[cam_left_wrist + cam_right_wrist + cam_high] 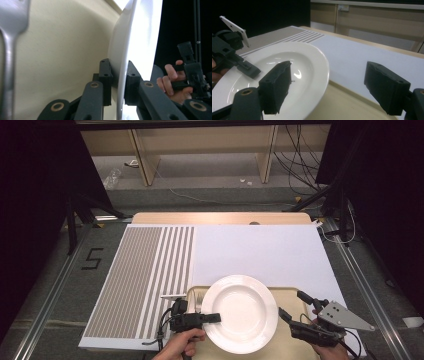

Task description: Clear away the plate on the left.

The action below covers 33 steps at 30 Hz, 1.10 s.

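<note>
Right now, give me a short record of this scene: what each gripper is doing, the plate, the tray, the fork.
left gripper: shut on the plate rim, one jaw above, one below
right gripper: open, beside the plate's far edge, holding nothing
white plate: empty, over the tray
beige tray: on the white mat
fork: on the tray, near the left gripper

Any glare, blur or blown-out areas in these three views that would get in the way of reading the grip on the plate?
High view: even light, sharp; the plate is bright but readable. Left gripper view: the plate's upper face is blown out white, and the fork close to the lens is blurred, yet the left gripper pads on the rim stay clear. Right gripper view: small glints in the plate's well, background soft.
</note>
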Motion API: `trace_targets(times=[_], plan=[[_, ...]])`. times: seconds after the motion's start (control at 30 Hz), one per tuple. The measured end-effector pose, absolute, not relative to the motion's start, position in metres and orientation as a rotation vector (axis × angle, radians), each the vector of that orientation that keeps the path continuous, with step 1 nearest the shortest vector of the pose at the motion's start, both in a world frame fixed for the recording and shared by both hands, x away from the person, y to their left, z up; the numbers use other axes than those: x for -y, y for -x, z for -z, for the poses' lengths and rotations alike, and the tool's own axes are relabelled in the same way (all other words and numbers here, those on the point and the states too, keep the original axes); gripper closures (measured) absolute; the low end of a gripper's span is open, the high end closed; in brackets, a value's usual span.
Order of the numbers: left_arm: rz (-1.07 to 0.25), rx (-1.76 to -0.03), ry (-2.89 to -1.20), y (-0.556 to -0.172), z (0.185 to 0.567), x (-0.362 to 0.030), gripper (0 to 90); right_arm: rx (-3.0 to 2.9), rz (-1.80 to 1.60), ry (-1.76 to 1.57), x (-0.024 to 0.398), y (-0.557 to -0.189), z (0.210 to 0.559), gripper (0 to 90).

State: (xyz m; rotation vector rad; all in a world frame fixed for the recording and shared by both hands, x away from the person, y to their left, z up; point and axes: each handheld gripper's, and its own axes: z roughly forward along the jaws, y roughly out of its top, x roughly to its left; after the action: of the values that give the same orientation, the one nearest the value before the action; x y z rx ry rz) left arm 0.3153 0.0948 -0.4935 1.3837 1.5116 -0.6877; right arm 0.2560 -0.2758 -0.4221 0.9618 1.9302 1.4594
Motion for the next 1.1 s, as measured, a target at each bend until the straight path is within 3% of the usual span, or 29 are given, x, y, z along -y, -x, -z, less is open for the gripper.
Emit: trace_targets(times=[1.1], plan=[[0.772, -1.509, -1.479, -0.314, 0.511, -0.071, 77.8, -1.941, -1.463, -0.957, 0.274, -0.256, 0.423, 22.6]])
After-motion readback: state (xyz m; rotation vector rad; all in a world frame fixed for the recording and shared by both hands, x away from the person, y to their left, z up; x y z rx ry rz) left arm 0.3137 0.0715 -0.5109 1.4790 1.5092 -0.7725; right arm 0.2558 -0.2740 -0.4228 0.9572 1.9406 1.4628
